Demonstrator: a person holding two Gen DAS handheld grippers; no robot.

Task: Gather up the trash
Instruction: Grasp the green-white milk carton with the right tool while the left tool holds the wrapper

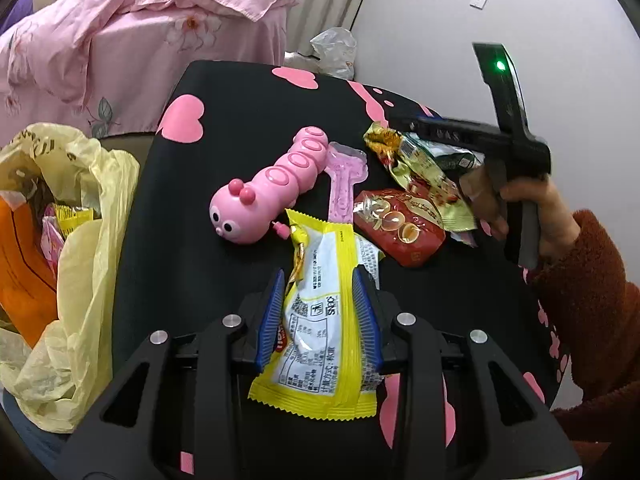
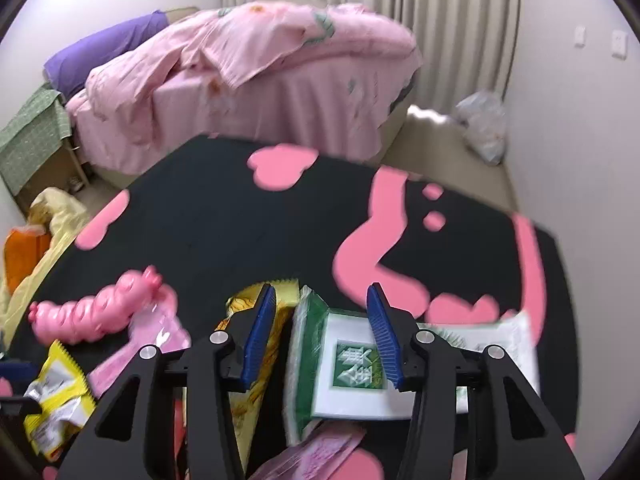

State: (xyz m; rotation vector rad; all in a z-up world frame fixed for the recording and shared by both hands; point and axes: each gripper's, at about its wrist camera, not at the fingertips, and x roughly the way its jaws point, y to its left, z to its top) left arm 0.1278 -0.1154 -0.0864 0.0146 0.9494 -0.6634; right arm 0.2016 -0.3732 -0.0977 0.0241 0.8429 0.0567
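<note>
My left gripper is open, its blue pads on either side of a yellow and white snack wrapper lying on the black table; whether the pads touch it I cannot tell. My right gripper is open above a green and white packet, with a gold wrapper by its left finger. In the left wrist view the right gripper is over the gold-green wrappers. A red wrapper lies beside them.
A pink caterpillar toy and a pink flat packet lie mid-table. A yellow plastic trash bag with wrappers hangs open at the table's left edge. A bed with pink bedding stands behind. A clear plastic bag lies on the floor.
</note>
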